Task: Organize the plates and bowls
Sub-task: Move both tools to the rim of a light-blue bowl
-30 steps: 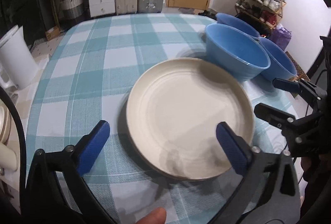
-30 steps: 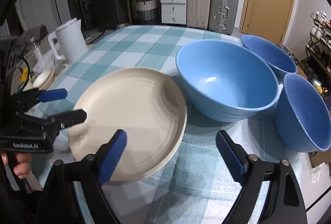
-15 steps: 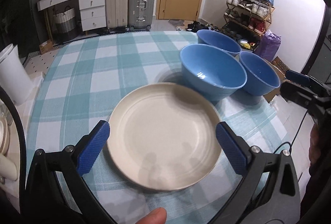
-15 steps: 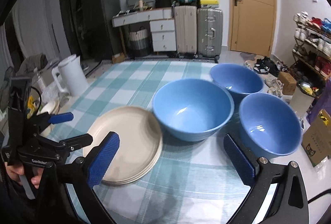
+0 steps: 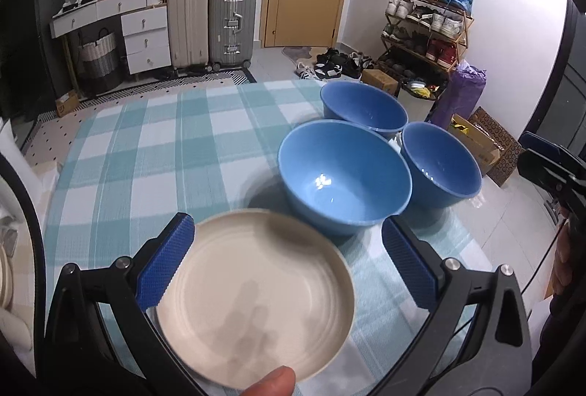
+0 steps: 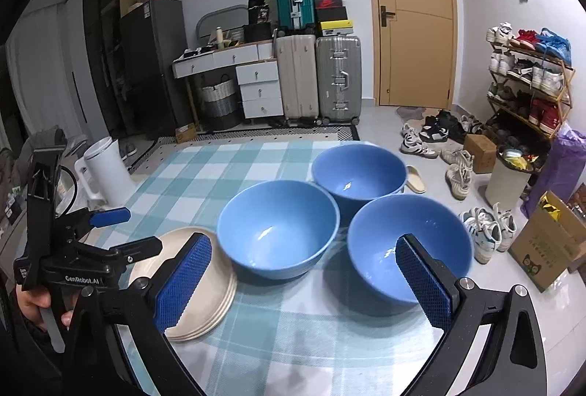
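Observation:
A stack of cream plates [image 5: 256,297] [image 6: 212,290] lies at the near edge of the checked table. Three blue bowls stand beside it: a middle bowl [image 5: 344,180] [image 6: 278,227], a far bowl [image 5: 362,108] [image 6: 359,169] and a right bowl [image 5: 439,161] [image 6: 406,242]. My left gripper [image 5: 289,264] is open and empty, raised over the plates. My right gripper [image 6: 304,279] is open and empty, raised in front of the middle and right bowls. The left gripper also shows in the right wrist view [image 6: 121,231].
The table wears a teal and white checked cloth [image 5: 154,154]. A white kettle [image 6: 102,169] stands at its left edge. Suitcases [image 6: 318,77], drawers, a shoe rack [image 6: 527,81], loose shoes and a cardboard box [image 6: 545,249] stand on the floor beyond.
Both grippers have pulled back and upward from the plates and bowls. The plates and bowls appear smaller and farther off. Both stay open.

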`<state>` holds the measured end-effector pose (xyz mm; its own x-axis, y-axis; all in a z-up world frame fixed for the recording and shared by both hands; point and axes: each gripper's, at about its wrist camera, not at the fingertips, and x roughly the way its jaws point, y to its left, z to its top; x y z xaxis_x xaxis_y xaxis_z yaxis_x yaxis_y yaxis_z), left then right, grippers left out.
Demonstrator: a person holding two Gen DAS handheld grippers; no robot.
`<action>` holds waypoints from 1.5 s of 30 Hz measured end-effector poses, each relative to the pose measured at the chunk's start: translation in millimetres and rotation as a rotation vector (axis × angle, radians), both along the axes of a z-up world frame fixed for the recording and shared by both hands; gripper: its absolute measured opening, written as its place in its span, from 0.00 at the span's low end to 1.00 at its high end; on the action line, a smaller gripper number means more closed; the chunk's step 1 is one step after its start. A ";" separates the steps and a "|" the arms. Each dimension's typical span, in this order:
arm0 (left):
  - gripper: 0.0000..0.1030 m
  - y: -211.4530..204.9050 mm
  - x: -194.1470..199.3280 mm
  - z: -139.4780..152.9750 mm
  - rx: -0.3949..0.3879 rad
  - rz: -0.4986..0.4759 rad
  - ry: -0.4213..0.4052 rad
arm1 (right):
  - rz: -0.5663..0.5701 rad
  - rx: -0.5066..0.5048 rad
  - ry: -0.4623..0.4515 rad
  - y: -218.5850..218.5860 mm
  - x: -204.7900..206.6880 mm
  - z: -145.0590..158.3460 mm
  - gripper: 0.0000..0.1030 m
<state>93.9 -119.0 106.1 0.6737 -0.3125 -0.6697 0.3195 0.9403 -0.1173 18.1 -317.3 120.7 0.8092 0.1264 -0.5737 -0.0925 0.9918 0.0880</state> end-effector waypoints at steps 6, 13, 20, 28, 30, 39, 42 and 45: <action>0.99 -11.0 29.6 13.9 -0.017 -0.001 0.004 | -0.031 -0.010 -0.009 -20.5 11.4 12.3 0.99; 0.99 -26.5 64.3 24.2 -0.006 -0.007 -0.003 | -0.067 0.000 0.006 -41.1 31.8 17.2 0.99; 0.99 -46.7 98.5 30.7 0.007 -0.024 0.001 | -0.104 0.027 0.030 -60.3 57.1 18.9 0.99; 0.99 -67.2 132.6 27.4 0.016 -0.042 0.025 | -0.141 0.058 0.073 -82.4 88.1 20.0 0.99; 0.99 -70.4 140.0 25.6 0.021 -0.043 0.032 | -0.142 0.063 0.082 -85.3 94.1 19.5 0.99; 0.99 -77.8 178.9 13.5 0.022 -0.040 0.079 | -0.152 0.064 0.129 -93.0 127.1 16.3 0.99; 0.99 -80.2 192.5 8.4 0.018 -0.039 0.096 | -0.167 0.066 0.151 -97.0 140.4 13.4 0.99; 0.99 -84.1 206.8 1.1 0.021 -0.038 0.117 | -0.169 0.073 0.172 -100.0 150.3 8.1 0.99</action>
